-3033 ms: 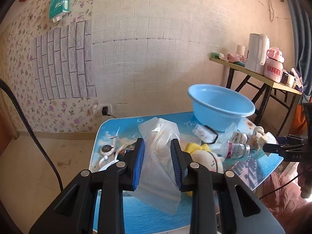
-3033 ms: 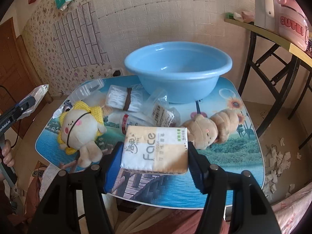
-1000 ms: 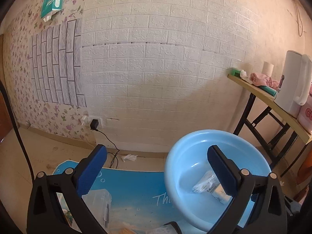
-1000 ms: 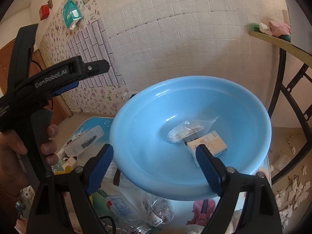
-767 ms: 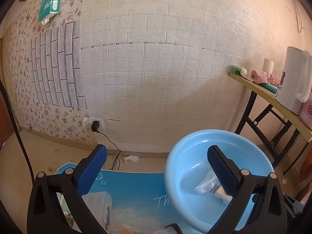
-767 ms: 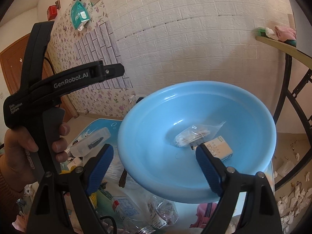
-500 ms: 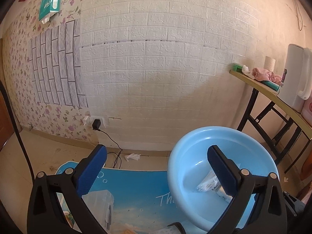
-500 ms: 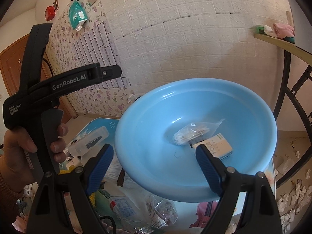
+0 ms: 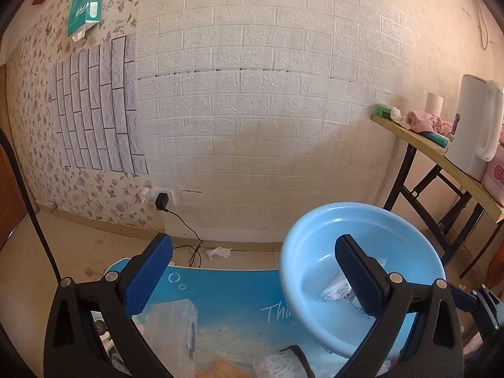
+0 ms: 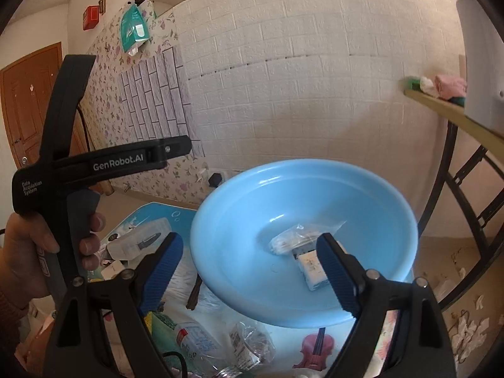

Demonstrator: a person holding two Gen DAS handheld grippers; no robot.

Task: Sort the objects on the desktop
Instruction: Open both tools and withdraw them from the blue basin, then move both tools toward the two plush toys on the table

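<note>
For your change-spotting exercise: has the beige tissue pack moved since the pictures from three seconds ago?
Yes. It was clamped in the right tongs above the printed table; it now lies loose inside the round blue plastic basin, beside a clear bag, the beige tissue pack.

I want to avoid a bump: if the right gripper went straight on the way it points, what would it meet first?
Probably the blue basin: the open right gripper aims over its near rim at the inner floor, near the cotton swab bag. Depth is uncertain.
</note>
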